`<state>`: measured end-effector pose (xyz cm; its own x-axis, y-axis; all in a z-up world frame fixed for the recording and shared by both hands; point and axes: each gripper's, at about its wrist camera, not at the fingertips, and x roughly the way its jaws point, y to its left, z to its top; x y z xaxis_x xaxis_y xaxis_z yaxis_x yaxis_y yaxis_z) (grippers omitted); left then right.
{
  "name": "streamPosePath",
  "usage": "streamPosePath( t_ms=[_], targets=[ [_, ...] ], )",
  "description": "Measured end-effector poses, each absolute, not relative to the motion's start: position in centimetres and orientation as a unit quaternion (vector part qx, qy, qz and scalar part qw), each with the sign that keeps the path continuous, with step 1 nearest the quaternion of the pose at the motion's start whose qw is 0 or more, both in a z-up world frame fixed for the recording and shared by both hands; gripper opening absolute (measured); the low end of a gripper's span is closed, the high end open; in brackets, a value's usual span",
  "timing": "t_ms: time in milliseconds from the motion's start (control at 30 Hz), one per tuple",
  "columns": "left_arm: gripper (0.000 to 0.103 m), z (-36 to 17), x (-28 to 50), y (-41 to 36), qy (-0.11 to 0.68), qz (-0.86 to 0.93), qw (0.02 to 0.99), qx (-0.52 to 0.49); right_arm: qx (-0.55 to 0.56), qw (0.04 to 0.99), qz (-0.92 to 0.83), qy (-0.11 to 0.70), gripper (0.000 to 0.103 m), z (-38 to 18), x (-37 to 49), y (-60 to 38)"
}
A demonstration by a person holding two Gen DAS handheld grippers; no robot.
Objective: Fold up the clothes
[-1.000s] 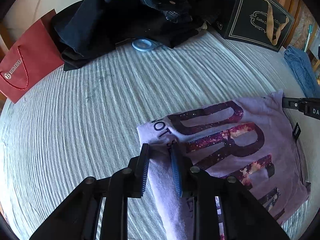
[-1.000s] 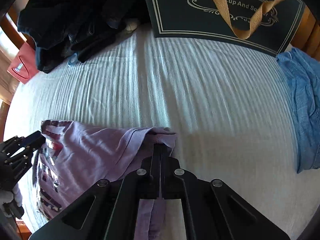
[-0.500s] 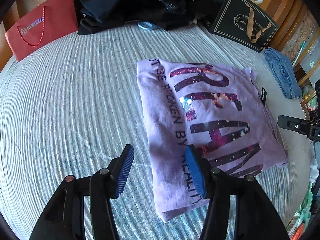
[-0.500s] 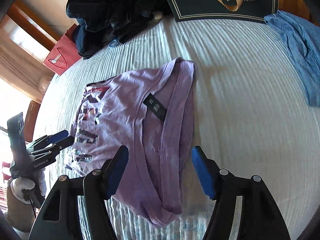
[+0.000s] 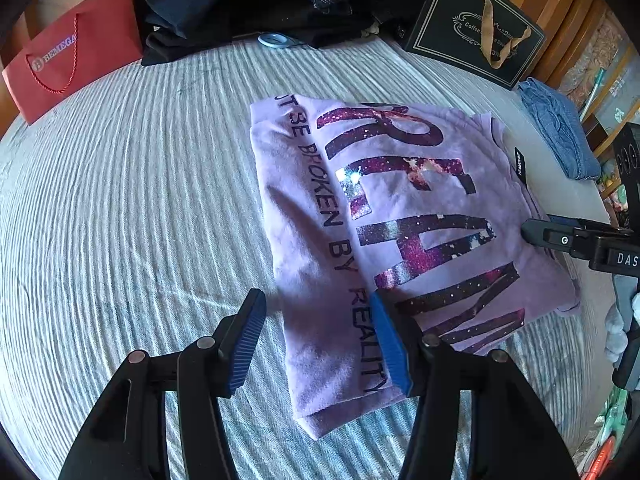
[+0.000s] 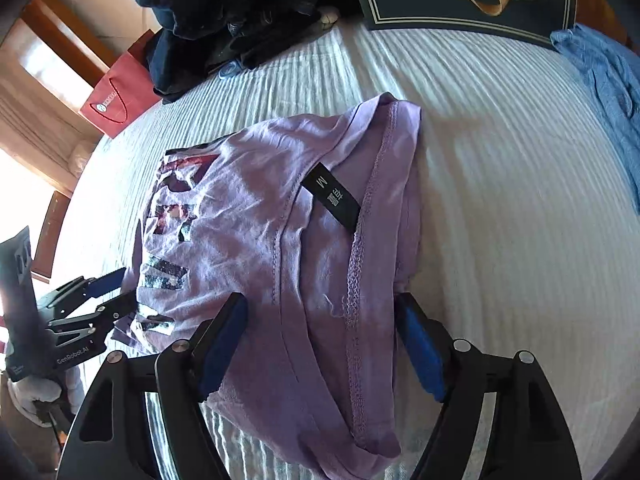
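Left gripper (image 5: 318,338) at 6 o'clock of its own view, blue pads apart and closing, the folded edge of the lilac T-shirt (image 5: 384,216) lying below and between them, not pinched. Right gripper (image 6: 320,344) at 6 o'clock of its own view, pads spread wide, straddling the collar end of the same shirt, nothing clamped; contact with the cloth not clear from here.

Shirt folded into a rough rectangle, lying flat on the ribbed pale bedspread (image 5: 120,208), around the centre of both views. Printed front with big glittery letters and a line of small dark text seen only from the left wrist. Collar seam and black neck label (image 6: 332,196) seen plainly from the right wrist, the print there only at 9 o'clock.

Right gripper's tips also visible at 3 o'clock from the left wrist, at the shirt's far edge. Left gripper visible at 8 o'clock from the right wrist, with a gloved hand (image 6: 32,396) below it.

Farther off: blue denim garment (image 5: 560,140) at 2 o'clock, black gift bag (image 5: 472,28) at 1 o'clock, heap of dark clothes (image 5: 260,4) at 12 o'clock, red paper bag (image 5: 76,64) at 10 o'clock.
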<state>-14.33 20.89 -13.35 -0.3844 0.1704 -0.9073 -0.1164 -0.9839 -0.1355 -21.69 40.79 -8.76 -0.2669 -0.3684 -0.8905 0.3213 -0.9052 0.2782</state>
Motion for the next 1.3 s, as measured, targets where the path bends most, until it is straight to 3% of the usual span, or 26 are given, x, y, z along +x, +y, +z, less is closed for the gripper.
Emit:
streamPosePath(
  t_ms=[33,167,267,467,533,600,700,867,1100,1300],
  targets=[
    [0.038,-13.3,-14.3,21.1,-0.024,0.83,0.089,-0.55,0.565,0.213,-0.797,-0.008,0.059,-8.7,-21.6,40.6],
    [0.022,-13.0,-14.2,21.9,-0.015,0.827,0.1,-0.553,0.566,0.219,-0.794,-0.009,0.048,-8.6,-21.4,41.0],
    [0.022,-13.0,-14.3,22.0,-0.017,0.828,0.105,-0.55,0.565,0.226,-0.793,-0.019,0.048,-8.6,-21.4,41.5],
    [0.023,-12.4,-14.8,21.5,-0.041,0.829,0.111,-0.546,0.568,0.234,-0.789,-0.018,0.057,-8.7,-21.5,41.2],
    [0.022,-12.3,-14.7,21.4,-0.045,0.831,0.109,-0.543,0.571,0.22,-0.791,-0.002,0.048,-8.6,-21.5,40.7],
    [0.013,-12.2,-14.1,21.4,-0.049,0.833,0.111,-0.54,0.567,0.212,-0.796,0.002,0.039,-8.5,-21.1,40.6],
    [0.013,-12.2,-13.8,21.4,-0.048,0.835,0.116,-0.535,0.564,0.208,-0.799,0.006,0.026,-8.6,-20.5,40.4],
    [0.014,-12.0,-14.4,20.8,-0.071,0.831,0.123,-0.538,0.571,0.216,-0.792,0.022,0.025,-8.6,-21.1,40.1],
    [0.013,-12.1,-14.0,22.1,-0.025,0.844,0.113,-0.524,0.568,0.204,-0.791,0.102,0.024,-8.4,-20.8,38.0],
    [0.01,-11.8,-14.1,22.9,-0.012,0.847,0.106,-0.521,0.564,0.202,-0.795,0.092,0.022,-8.2,-20.9,38.4]
  ],
)
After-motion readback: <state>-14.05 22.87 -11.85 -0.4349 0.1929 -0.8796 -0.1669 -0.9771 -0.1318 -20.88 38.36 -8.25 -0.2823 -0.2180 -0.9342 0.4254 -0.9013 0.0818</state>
